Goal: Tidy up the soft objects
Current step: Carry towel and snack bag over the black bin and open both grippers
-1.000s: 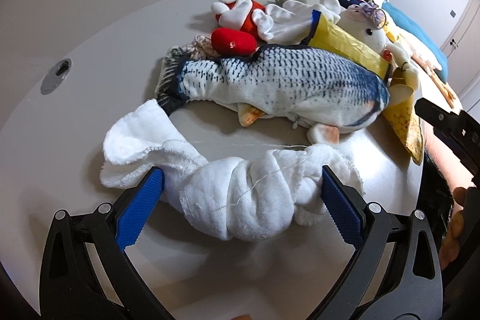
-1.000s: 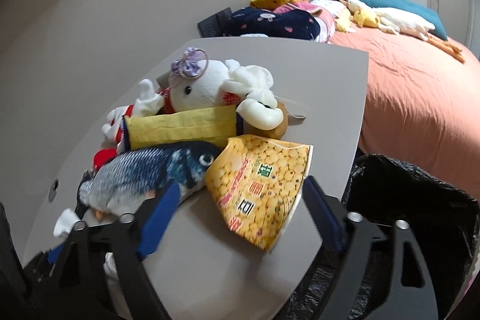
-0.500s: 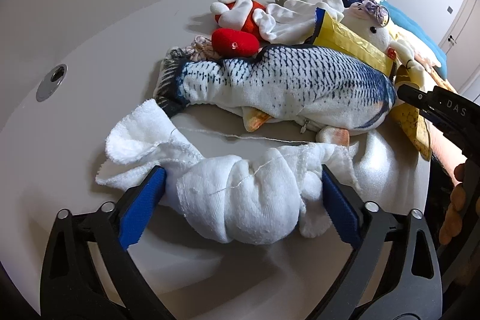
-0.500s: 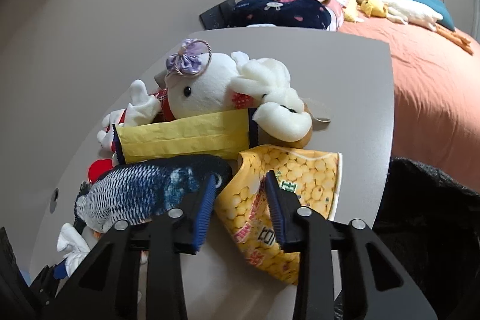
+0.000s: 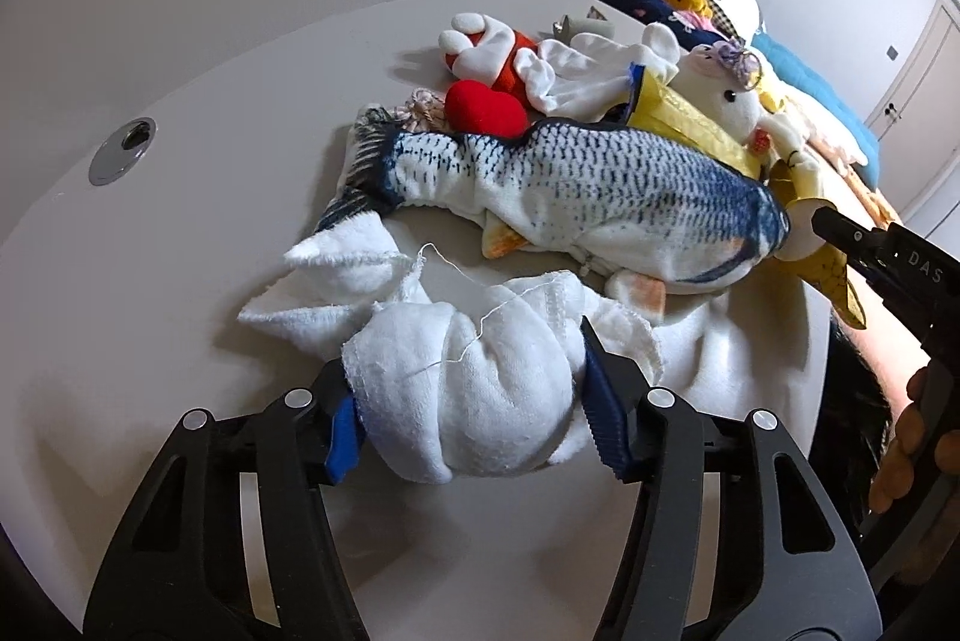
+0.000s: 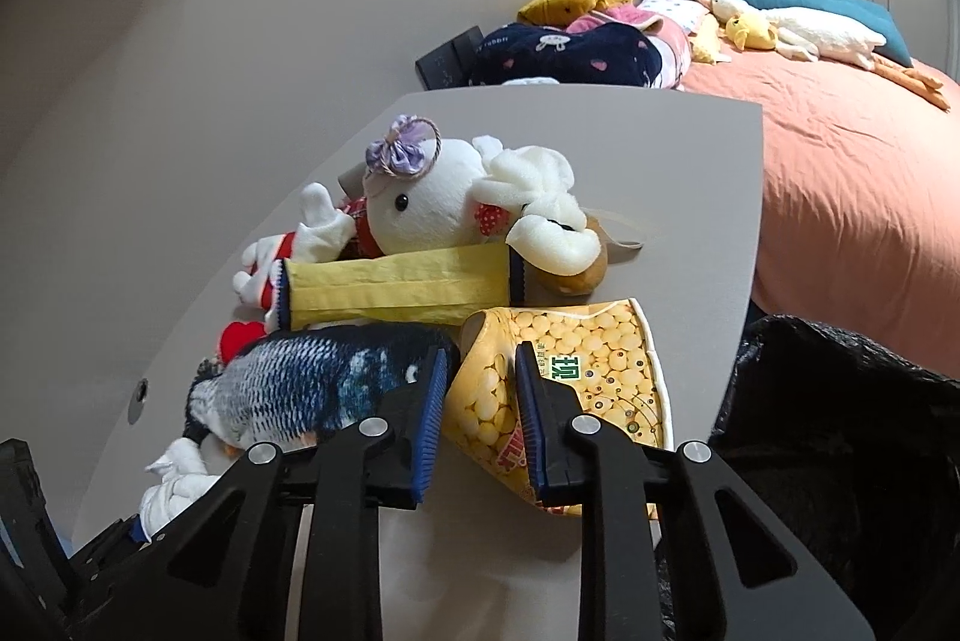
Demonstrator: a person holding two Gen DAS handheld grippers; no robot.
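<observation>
Right wrist: grey table beside orange bed.

grey table, round grommet, orange bed, black bag

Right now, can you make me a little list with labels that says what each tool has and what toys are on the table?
left tool: shut on bunched white fluffy towel
right tool: shut on yellow corn-print pillow
beside pillow: blue-and-white plush fish
behind fish: white plush bunny with purple bow, red plush heart
surface: grey table
background: bed with orange cover
</observation>
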